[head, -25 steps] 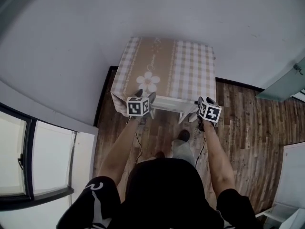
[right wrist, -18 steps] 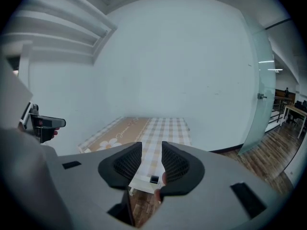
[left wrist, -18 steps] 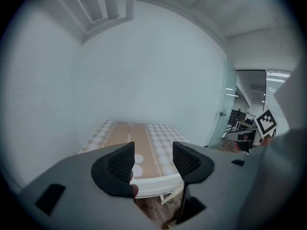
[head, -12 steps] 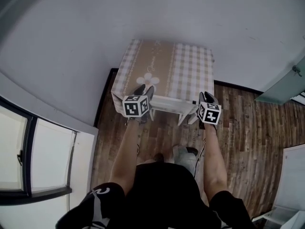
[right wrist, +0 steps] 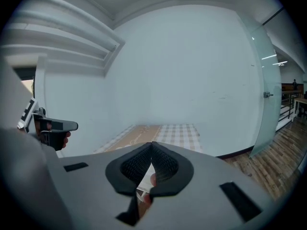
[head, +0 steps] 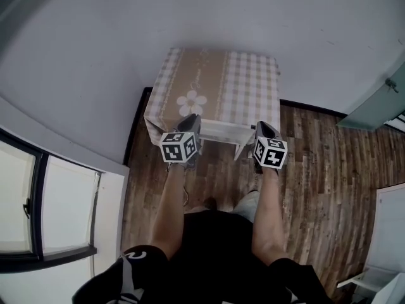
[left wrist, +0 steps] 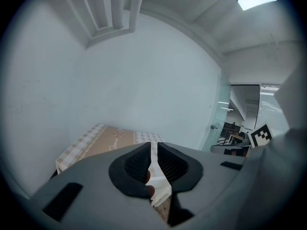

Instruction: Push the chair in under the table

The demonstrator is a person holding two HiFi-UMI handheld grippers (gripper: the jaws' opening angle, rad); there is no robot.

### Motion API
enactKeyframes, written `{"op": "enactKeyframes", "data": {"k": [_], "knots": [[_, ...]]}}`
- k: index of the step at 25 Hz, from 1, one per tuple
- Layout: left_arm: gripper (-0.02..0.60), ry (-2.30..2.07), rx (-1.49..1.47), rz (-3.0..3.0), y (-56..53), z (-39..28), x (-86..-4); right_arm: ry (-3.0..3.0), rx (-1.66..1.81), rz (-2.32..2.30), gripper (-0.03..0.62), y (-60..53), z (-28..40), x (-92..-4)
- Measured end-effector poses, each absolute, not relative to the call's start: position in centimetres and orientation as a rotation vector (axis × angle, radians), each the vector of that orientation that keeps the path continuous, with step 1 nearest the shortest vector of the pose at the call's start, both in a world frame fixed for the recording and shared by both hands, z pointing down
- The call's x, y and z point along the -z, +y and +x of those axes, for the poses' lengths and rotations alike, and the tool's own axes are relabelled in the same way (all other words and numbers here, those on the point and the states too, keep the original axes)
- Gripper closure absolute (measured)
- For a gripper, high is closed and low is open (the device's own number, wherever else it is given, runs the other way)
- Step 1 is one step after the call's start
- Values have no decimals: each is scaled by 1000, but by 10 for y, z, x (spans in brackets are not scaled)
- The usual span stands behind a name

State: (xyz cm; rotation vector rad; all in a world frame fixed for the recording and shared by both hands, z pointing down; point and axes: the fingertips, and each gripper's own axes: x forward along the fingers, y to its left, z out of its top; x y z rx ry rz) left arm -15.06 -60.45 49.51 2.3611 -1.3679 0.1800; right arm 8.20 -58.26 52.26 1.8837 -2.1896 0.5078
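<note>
A table [head: 215, 81] with a beige checked cloth and a flower print stands against the white wall. The white chair [head: 221, 132] sits tucked under its near edge, with only the back rail and one leg showing. My left gripper [head: 190, 121] hovers above the rail's left end. Its jaws have just been closing and leave only a thin slit [left wrist: 154, 145] with nothing in it. Over the rail's right end is my right gripper [head: 264, 129], whose jaws have closed until the tips meet [right wrist: 152, 145], also empty. The other gripper shows at the edge of each gripper view.
Dark wood floor [head: 316, 170] lies around the table and under my feet. A window [head: 38, 208] fills the left wall. A glass door [head: 380, 103] is at the right and a white panel [head: 389, 233] at the lower right.
Both grippers have lifted off the chair's back rail and closed their jaws. My body has stepped closer to the table.
</note>
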Motion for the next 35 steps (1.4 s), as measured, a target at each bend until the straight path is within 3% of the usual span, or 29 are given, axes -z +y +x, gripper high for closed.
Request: {"op": "enactKeyframes", "data": {"k": [10,35], "knots": [[557,-1445,-207,2386,-588,-163,-492,-2215,-490,1893,580,-555,74,-511],[557,-1462,-187,2371,-571,-167,-497,-2190,-393,1830,580,-530,54,-517]]}}
